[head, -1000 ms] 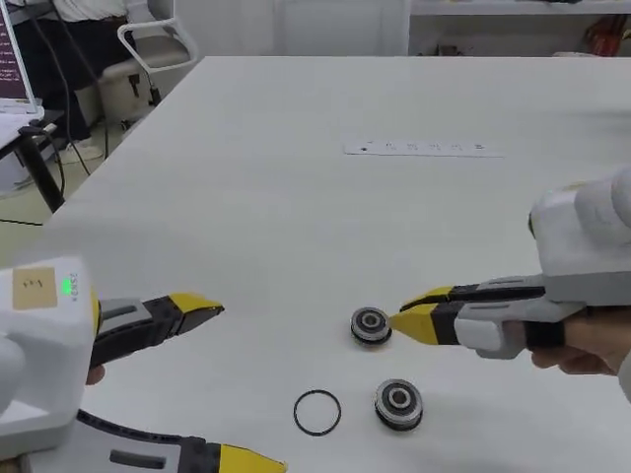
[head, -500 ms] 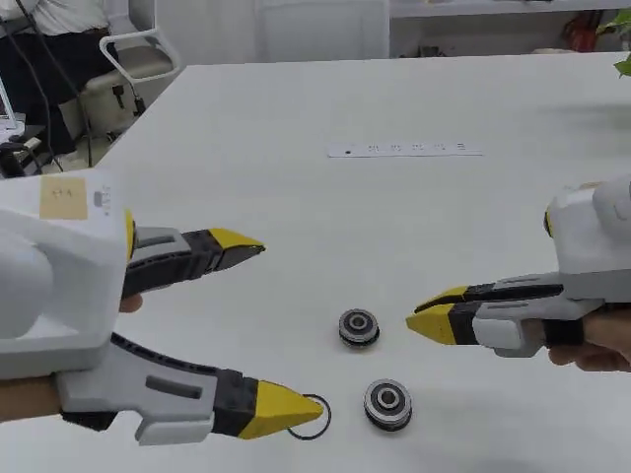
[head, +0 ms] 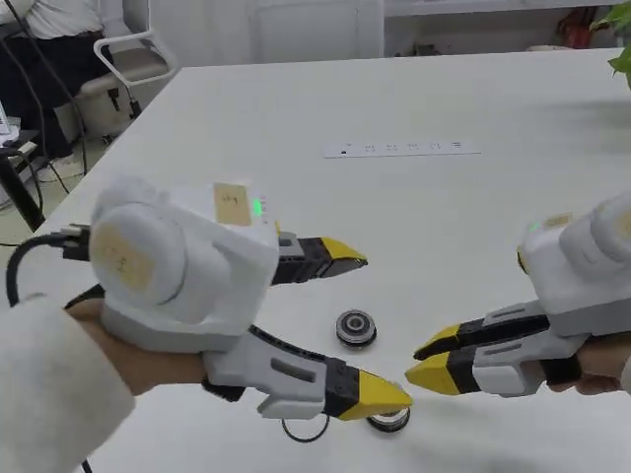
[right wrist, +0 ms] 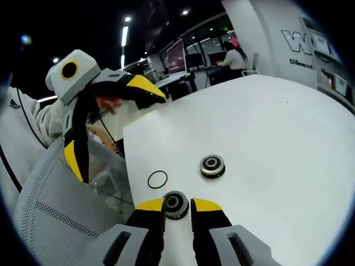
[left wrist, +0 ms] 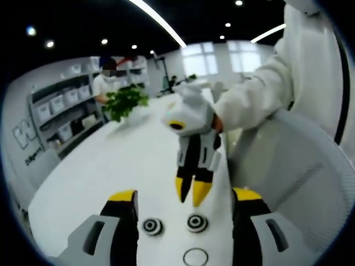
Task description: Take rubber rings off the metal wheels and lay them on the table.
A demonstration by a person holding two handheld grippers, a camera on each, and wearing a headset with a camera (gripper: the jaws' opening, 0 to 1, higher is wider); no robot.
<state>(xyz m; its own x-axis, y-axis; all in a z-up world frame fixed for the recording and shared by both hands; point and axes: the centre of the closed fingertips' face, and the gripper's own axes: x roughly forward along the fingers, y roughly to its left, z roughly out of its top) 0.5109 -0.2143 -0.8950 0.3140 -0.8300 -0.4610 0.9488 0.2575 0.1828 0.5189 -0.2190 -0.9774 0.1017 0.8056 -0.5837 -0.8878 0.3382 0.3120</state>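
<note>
Working over a white table [head: 296,128], with a flat white strip [head: 402,150] lying far across it, a chair [head: 133,61] standing off the far left corner and green leaves [head: 619,39] poking in at the far right. Finding the far wheel [head: 356,328] in plain sight near the middle, the near wheel [head: 391,422] just nearer and slightly right of it, and a loose rubber ring [head: 299,434] lying flat just left of the near wheel.

Holding the left gripper [head: 386,329] with its claw spread wide, one jaw reaching beyond the far wheel, the other crossing over the near wheel and the ring and hiding part of each. Holding the right gripper [head: 415,364] in from the right, claw parted only narrowly, gripping nothing in the head view; lining up the near wheel with that gap in the right gripper view.

Having brought the left gripper farther right than half a second ago, from over the ring to over the near wheel. Having drawn the right gripper nearer, from level with the far wheel. Leaving wheels and ring in the same arrangement.

Enjoying wide bare tabletop far and right; crowding the wheels from both sides with the two claws, with the ring lying near the table's near edge.
</note>
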